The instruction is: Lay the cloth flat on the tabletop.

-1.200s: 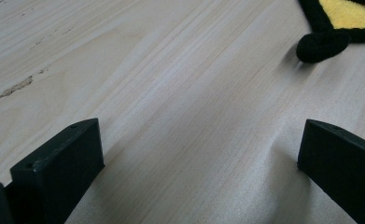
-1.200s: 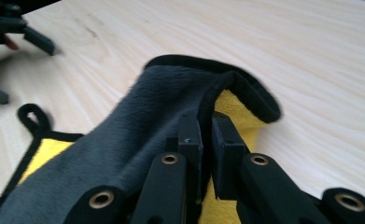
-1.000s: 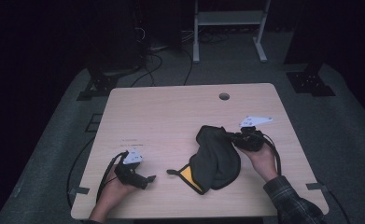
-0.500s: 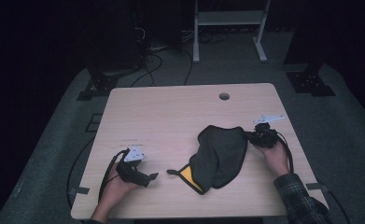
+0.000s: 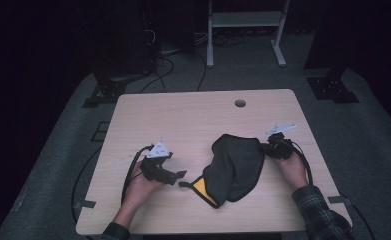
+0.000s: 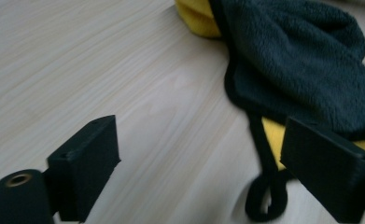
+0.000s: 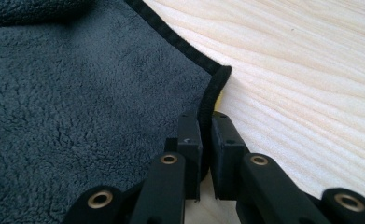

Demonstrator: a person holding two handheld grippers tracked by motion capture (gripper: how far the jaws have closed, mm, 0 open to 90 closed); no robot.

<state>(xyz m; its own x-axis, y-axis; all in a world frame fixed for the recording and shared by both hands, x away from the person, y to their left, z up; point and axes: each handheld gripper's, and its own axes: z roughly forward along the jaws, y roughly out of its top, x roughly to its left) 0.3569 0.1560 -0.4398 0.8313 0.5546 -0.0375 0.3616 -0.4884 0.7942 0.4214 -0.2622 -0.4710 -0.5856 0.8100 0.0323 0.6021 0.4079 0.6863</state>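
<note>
**Dark grey fleece cloth: right corner clamped, left corner pending**

Dark grey fleece cloth point(image 5: 235, 167) lying crumpled on the wooden table point(image 5: 183, 117), right of centre, yellow underside point(image 5: 206, 191) exposed at the near-left end. Black hanging loop point(image 6: 264, 205) trailing from that end onto bare wood.

Right gripper point(image 7: 207, 140) at the cloth's right corner, fingers point(image 7: 189, 140) closed almost flush on the black piped edge point(image 7: 208, 100) (only a thin strip of hem between them). Grip shallow, close to the binding.

Left gripper point(image 6: 199, 154) low over the table, fingers point(image 6: 84, 158) spread wide, nothing held. Loop and yellow corner just ahead, nearer the right-hand finger than the middle of the gap.

Step in hand, as judged: taking the near-left corner so the cloth can be spread.

Recommendations:
- Shift left gripper sideways to centre the corner in the gap before closing.
- Take hem and fleece together, not the loop alone.
- Keep right clamp steady; avoid a hard pull, given risk of the thin hem slipping out.
- Draw apart low over the table, evenly.
</note>
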